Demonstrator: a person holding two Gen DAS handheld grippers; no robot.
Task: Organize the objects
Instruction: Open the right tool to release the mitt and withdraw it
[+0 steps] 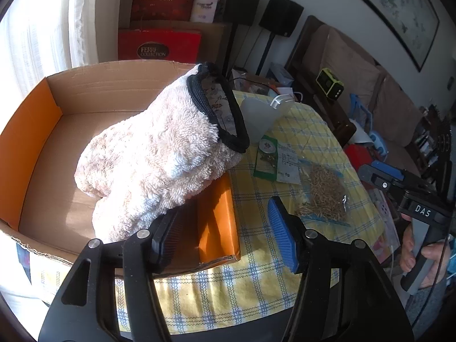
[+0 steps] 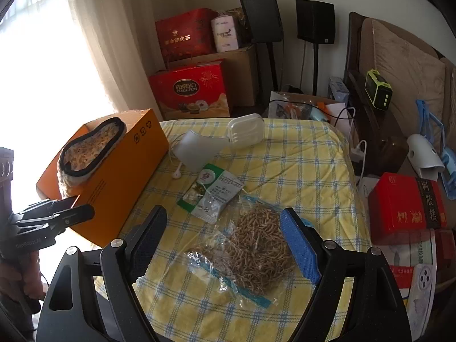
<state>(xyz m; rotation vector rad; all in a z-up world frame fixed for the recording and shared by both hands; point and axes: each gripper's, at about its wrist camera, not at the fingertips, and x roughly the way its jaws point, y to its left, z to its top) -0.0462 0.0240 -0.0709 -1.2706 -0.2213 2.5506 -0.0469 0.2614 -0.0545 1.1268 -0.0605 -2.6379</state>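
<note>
A fluffy cream slipper [image 1: 148, 159] with a black rim lies across the right wall of the open orange cardboard box [image 1: 40, 131]; it shows in the right wrist view [image 2: 91, 148] too. My left gripper [image 1: 225, 228] is open, its jaws on either side of the box wall, the left finger touching the slipper's heel. My right gripper [image 2: 222, 236] is open just above a clear zip bag of dried herbs [image 2: 253, 245] on the yellow checked tablecloth [image 2: 299, 165]. A green and white packet [image 2: 213, 191], a translucent white funnel-shaped cup [image 2: 196, 151] and a white lidded box [image 2: 246, 131] lie beyond.
White earphones [image 2: 176, 171] lie by the box. Red gift boxes [image 2: 193, 91] and black speakers [image 2: 262, 20] stand at the back wall. A red tin [image 2: 404, 208] and clutter sit right of the table, before a sofa [image 2: 404, 57].
</note>
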